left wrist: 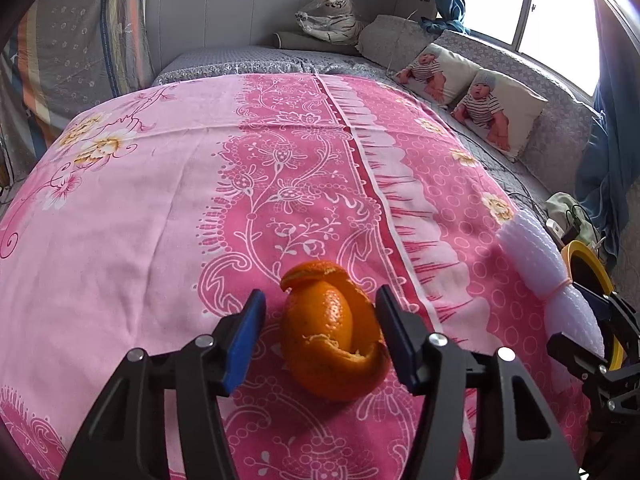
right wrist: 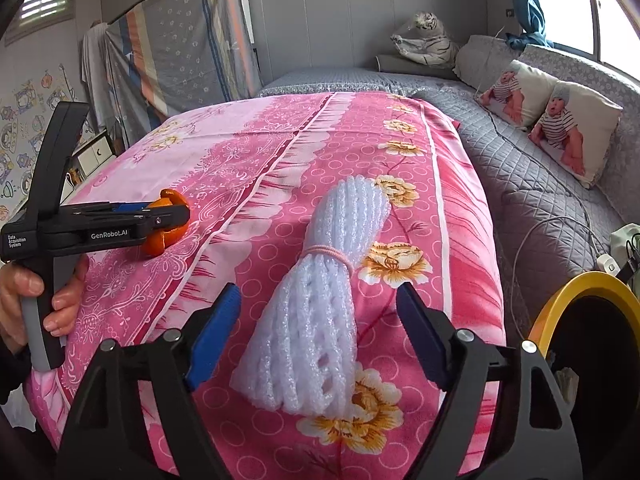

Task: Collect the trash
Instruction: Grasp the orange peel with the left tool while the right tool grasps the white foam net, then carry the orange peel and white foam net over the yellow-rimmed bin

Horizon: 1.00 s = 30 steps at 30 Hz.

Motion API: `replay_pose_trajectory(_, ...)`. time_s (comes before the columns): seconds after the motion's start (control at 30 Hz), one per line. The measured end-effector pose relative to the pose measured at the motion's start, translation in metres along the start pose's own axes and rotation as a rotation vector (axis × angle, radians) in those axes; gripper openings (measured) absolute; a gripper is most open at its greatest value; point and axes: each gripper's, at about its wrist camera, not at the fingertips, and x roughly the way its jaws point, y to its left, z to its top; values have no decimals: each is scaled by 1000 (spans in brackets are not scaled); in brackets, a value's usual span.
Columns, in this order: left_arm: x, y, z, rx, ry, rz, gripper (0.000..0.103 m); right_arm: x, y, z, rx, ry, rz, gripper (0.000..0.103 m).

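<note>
Stretching across both wrist views, a pink floral bedsheet (left wrist: 160,200) covers the bed that carries the trash, with a grey quilted daybed (right wrist: 520,184) running along the right of the frame under the window. Two cushions printed with a baby's photo (left wrist: 472,96) lean against the daybed's back at upper right, and a plush white tiger (left wrist: 332,16) sits at the top centre against the wall. A yellow-rimmed bin (right wrist: 588,292) shows at the right edge of the right wrist view, just beside the bed.

A bundle of white foam fruit netting (right wrist: 320,304), cinched around its middle with a pink band, lies on the sheet in the centre of the right wrist view. The right gripper (right wrist: 320,332) stands wide, one finger on either side of the bundle's near end and neither clearly touching it.

A curled orange peel (left wrist: 332,336) rests on the sheet in the lower centre of the left wrist view. The left gripper (left wrist: 320,340) is also wide apart, straddling the peel; its right finger is close against the peel, while a gap shows on the other side. In the right wrist view, the person's hand (right wrist: 40,292) grips the handle of that tool at the left edge.
</note>
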Motion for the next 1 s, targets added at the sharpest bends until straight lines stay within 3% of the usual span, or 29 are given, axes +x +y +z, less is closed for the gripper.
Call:
replay_pose_trajectory(0.2,0,-3,0,8,-1,-2,43,5,-6,0,27,22,-8,46)
replay_pose_trajectory(0.4,-5,-5,-1,14,-13,10,37,2,-11,-1,52,21,-12,30)
replay_pose_trajectory(0.77,-35,-23,6,48,-73,3,27,-28,-18,-1,65,-43,-9,27)
replay_pose_trajectory(1.0,-61,-59,16,86,-131,-53,27,-67,-54,-6,139,-114,-79,27)
